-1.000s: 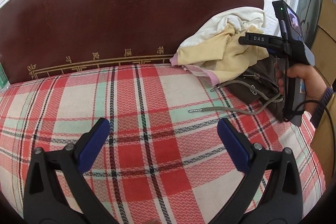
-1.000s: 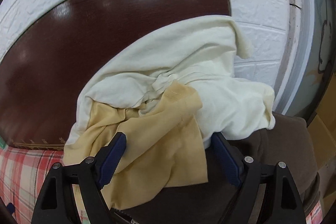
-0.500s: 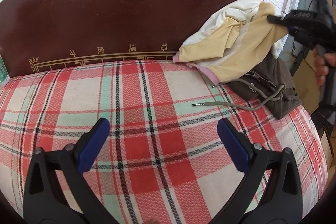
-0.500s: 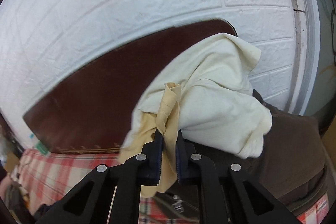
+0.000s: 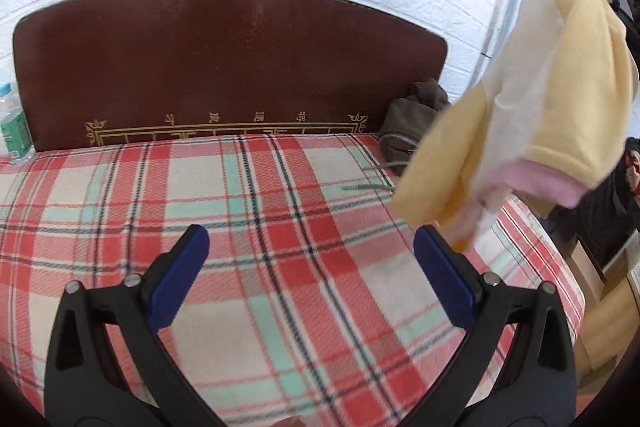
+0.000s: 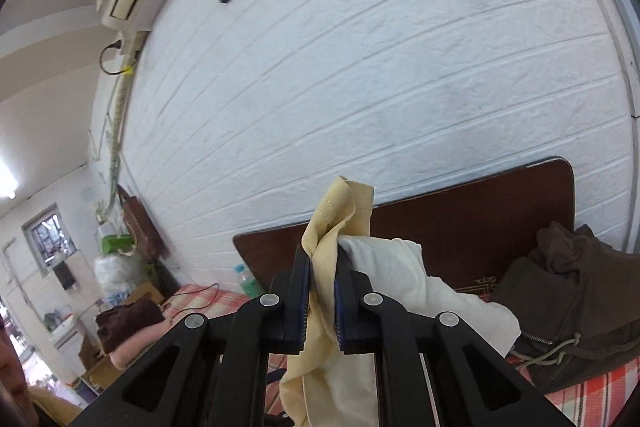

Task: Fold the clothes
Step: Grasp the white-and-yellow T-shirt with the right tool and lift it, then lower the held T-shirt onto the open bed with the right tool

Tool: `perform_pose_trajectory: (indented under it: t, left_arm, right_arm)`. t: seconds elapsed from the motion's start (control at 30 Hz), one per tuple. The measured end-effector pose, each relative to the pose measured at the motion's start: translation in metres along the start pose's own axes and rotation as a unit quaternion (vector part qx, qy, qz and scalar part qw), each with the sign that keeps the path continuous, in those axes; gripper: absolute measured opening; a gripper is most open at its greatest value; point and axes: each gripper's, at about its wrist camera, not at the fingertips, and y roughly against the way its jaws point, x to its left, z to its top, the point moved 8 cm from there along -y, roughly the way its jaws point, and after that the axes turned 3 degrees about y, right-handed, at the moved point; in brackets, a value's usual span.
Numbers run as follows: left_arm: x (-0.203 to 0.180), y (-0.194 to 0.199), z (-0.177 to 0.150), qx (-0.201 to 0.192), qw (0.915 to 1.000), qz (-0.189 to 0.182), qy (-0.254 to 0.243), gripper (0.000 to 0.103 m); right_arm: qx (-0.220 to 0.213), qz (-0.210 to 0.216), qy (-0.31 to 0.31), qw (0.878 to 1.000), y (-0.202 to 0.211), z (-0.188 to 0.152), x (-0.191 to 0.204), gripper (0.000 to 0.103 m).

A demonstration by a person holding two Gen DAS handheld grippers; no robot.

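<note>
1. our right gripper was clamped on a bunched yellow fold of the garment; its blue pads pressed the cloth from both sides.
2. the garment, yellow and cream, hung from that grip; in the left wrist view it dangled in the air at the right, over the right side of the bed, with a pink cuff low on it.
3. part of the right gripper showed as a dark shape at the top of the hanging cloth in the left wrist view.
4. our left gripper had its fingers wide apart, with nothing between them, above the red, cream and green plaid bed cover.
5. the lower tip of the garment hung just beside the left gripper's right finger; we could not tell whether they touched.
6. a dark olive jacket lay heaped at the bed's far right corner against the headboard; its drawstring trailed onto the plaid.
7. the headboard was dark brown with a gold border, set against a white brick wall.
8. a bottle with a green label stood at the headboard's left end.
</note>
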Motion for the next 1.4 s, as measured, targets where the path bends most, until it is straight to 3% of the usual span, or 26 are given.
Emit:
perform_pose_trajectory:
  t: [0.33,0.43,0.5,0.6,0.67,0.73,0.8,0.83,0.9,0.97,1.03,1.07,1.13,1.23,1.33,1.4]
  left_arm:
    - [0.065,0.139,-0.037,-0.037,0.9981,-0.016,-0.046,0.102]
    - [0.083,0.172,-0.039,-0.050,0.9976,-0.020,-0.043,0.102]
    - [0.095,0.185,-0.040,-0.057,0.9971,-0.009,-0.050,0.102]
    - [0.107,0.178,-0.049,-0.040,0.9968,0.022,-0.066,0.103]
    - [0.115,0.167,-0.060,-0.020,0.9959,0.046,-0.076,0.102]
    - [0.116,0.150,-0.076,0.007,0.9953,0.052,-0.082,0.102]
    - [0.118,0.133,-0.093,0.035,0.9939,0.058,-0.087,0.102]
    - [0.117,0.130,-0.102,0.046,0.9932,0.056,-0.091,0.102]
    - [0.115,0.129,-0.118,0.063,0.9919,0.051,-0.097,0.102]
    - [0.112,0.131,-0.131,0.074,0.9909,0.045,-0.104,0.102]
    - [0.110,0.137,-0.147,0.089,0.9895,0.034,-0.109,0.102]
    - [0.108,0.139,-0.151,0.093,0.9888,0.033,-0.113,0.102]
    - [0.103,0.145,-0.163,0.104,0.9869,0.026,-0.121,0.102]
    - [0.091,0.157,-0.181,0.116,0.9809,0.016,-0.155,0.102]
    - [0.076,0.166,-0.200,0.133,0.9709,0.008,-0.199,0.102]
    - [0.067,0.170,-0.213,0.148,0.9620,0.002,-0.229,0.102]
  right_arm:
    - [0.049,0.150,-0.013,0.987,0.032,-0.059,0.181,0.010]
    - [0.040,0.189,-0.032,0.981,0.041,-0.071,0.212,0.010]
    - [0.046,0.192,-0.063,0.978,0.033,-0.082,0.207,0.011]
    - [0.093,0.158,-0.122,0.975,-0.012,-0.117,0.161,0.015]
    - [0.151,0.077,-0.152,0.974,-0.052,-0.162,0.110,0.017]
    - [0.227,-0.023,-0.140,0.963,-0.086,-0.220,0.058,0.029]
    - [0.300,-0.119,-0.106,0.940,-0.100,-0.275,0.014,0.036]
    - [0.319,-0.145,-0.085,0.933,-0.098,-0.294,0.000,0.036]
    - [0.329,-0.148,-0.043,0.932,-0.085,-0.312,-0.003,0.041]
    - [0.316,-0.142,0.045,0.937,-0.067,-0.310,0.019,0.050]
    - [0.316,-0.119,0.145,0.930,-0.052,-0.309,0.050,0.063]
    - [0.320,-0.102,0.189,0.923,-0.046,-0.313,0.067,0.065]
    - [0.333,-0.069,0.266,0.902,-0.035,-0.330,0.097,0.065]
    - [0.358,-0.026,0.369,0.857,-0.027,-0.370,0.127,0.065]
    - [0.366,-0.018,0.449,0.815,-0.028,-0.399,0.137,0.064]
    - [0.352,-0.022,0.483,0.801,-0.033,-0.407,0.139,0.063]
